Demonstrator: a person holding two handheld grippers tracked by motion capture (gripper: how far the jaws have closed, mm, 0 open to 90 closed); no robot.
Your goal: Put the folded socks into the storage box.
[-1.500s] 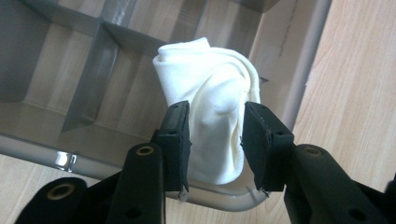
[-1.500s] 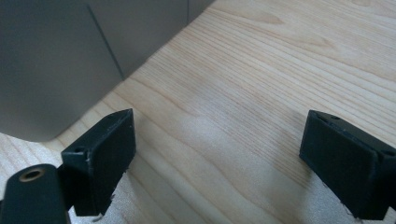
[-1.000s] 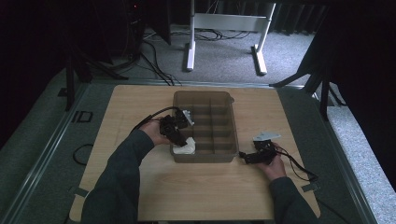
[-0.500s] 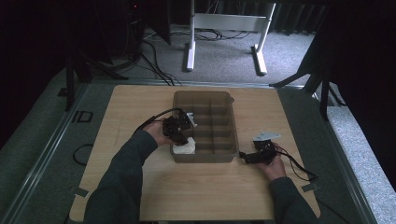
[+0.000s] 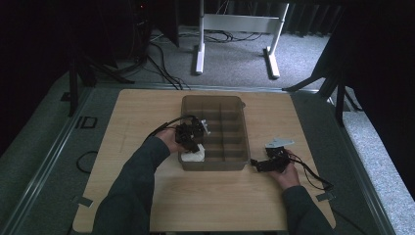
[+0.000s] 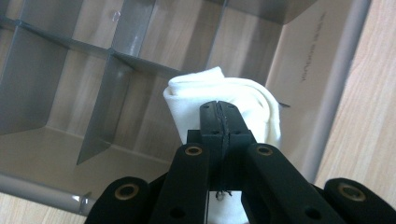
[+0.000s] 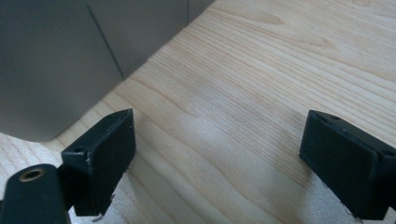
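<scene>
The right gripper (image 7: 219, 163) hangs low over the table (image 7: 261, 88), its two black jaws spread wide apart with bare light wood grain between them. One jaw rises at 8 o'clock, the other at 4 o'clock. A grey bin (image 7: 51, 60) wall stands at 10 o'clock, close beside the nearer jaw.

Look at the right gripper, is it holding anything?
No, the right gripper has its jaws wide apart with just bare wooden table between them.
</scene>
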